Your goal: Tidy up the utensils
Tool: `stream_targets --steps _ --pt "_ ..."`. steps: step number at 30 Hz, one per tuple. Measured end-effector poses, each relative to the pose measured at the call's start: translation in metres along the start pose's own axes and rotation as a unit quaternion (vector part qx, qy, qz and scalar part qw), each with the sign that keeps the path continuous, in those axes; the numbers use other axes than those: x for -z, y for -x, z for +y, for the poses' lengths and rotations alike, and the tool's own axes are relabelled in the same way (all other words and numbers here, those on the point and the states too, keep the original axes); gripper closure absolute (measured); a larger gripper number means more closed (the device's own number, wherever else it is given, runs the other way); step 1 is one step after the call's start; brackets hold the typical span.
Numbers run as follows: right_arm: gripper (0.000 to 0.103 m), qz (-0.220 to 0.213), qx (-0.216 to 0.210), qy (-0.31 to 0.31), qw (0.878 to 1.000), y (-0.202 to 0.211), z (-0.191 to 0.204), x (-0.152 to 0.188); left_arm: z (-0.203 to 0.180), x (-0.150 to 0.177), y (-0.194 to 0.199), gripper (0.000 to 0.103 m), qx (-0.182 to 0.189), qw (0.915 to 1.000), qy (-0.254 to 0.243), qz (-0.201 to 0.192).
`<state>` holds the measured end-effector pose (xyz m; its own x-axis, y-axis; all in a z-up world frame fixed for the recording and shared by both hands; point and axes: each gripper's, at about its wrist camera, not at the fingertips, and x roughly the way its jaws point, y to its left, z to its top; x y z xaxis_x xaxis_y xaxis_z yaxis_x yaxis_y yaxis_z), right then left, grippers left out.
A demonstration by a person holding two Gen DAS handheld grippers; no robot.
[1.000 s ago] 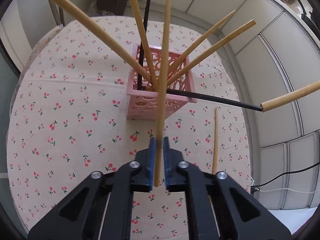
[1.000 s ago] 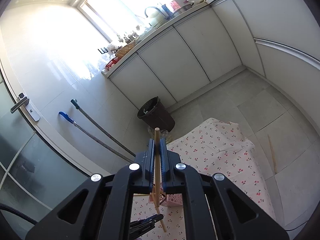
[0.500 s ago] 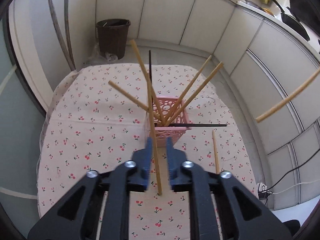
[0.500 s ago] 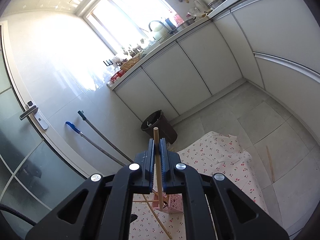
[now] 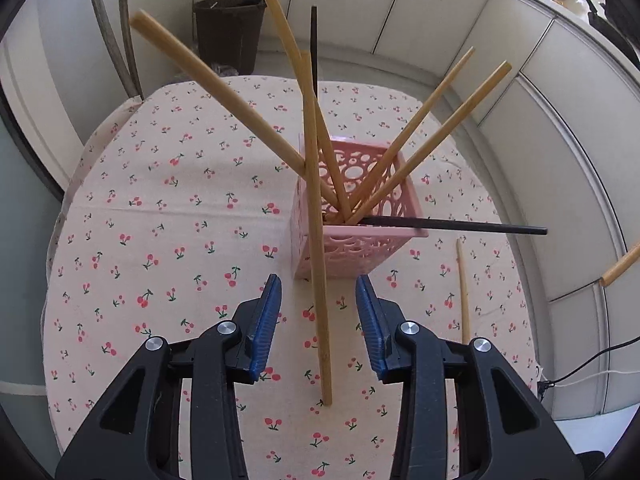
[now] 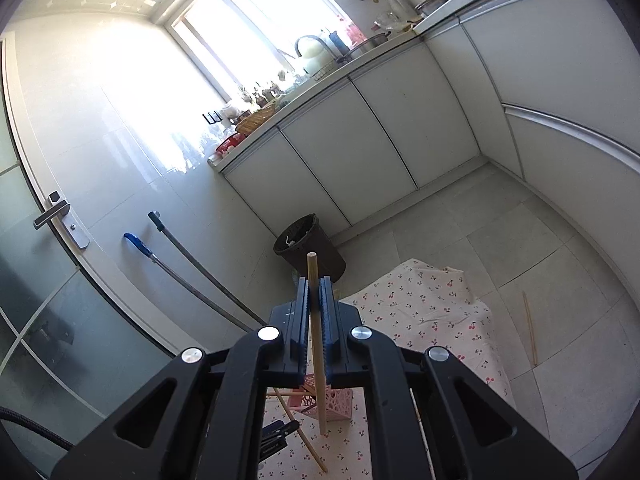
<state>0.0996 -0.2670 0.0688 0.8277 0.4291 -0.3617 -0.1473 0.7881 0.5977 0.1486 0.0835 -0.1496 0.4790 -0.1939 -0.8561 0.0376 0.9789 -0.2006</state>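
A pink perforated basket point(image 5: 360, 248) stands on the cherry-print tablecloth point(image 5: 160, 220) and holds several wooden chopsticks and two black ones. My left gripper point(image 5: 318, 320) is open above the cloth, just in front of the basket. A wooden chopstick point(image 5: 316, 240) stands between its jaws without touching them, its lower end on the cloth and its shaft against the basket's near left corner. My right gripper point(image 6: 314, 320) is shut on another wooden chopstick point(image 6: 316, 344), high above the table; the basket point(image 6: 328, 404) shows below it.
One wooden chopstick point(image 5: 463, 292) lies on the cloth right of the basket. Another chopstick point(image 6: 529, 328) lies on the floor beside the table. A dark waste bin point(image 5: 230, 32) stands behind the table, near white cabinets point(image 6: 360, 140).
My left gripper has opened and let go of the wooden chopstick, which now stands free against the basket. The right gripper has risen a little, still holding its chopstick.
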Motion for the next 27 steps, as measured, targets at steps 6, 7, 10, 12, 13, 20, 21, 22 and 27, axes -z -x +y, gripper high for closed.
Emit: stream_targets --steps 6,7,10,12,13,20,21,22,27 --pt "0.097 0.008 0.008 -0.001 1.0 -0.007 -0.001 0.003 0.001 -0.001 -0.02 0.096 -0.006 0.9997 0.011 0.02" --pt "0.097 0.008 0.007 -0.002 1.0 -0.007 0.0 0.003 0.001 0.001 -0.015 0.096 -0.006 0.9999 0.01 0.011" --pt "0.097 0.003 0.0 -0.002 1.0 -0.005 0.005 0.003 -0.005 0.007 0.025 0.096 0.002 0.9991 -0.006 -0.042" --pt "0.097 -0.001 -0.005 -0.001 1.0 -0.004 0.009 0.003 -0.01 0.009 0.056 0.097 0.015 0.9964 -0.015 -0.082" --pt "0.097 -0.003 -0.008 0.0 1.0 -0.003 0.012 0.003 -0.014 0.009 0.076 0.097 0.017 0.994 -0.02 -0.106" --pt "0.097 -0.046 -0.019 0.03 0.998 -0.001 0.046 0.007 -0.034 -0.021 0.163 0.096 0.012 0.9639 -0.014 -0.266" --pt "0.097 -0.054 -0.017 0.041 0.998 -0.002 0.052 0.008 -0.035 -0.028 0.167 0.096 0.01 0.9598 -0.01 -0.28" --pt "0.097 -0.059 -0.015 0.05 0.997 -0.004 0.056 0.01 -0.037 -0.034 0.168 0.096 0.014 0.9562 0.0 -0.292" --pt "0.097 -0.071 -0.012 0.085 0.994 -0.024 0.068 0.015 -0.028 -0.057 0.142 0.096 0.017 0.9494 0.049 -0.31"
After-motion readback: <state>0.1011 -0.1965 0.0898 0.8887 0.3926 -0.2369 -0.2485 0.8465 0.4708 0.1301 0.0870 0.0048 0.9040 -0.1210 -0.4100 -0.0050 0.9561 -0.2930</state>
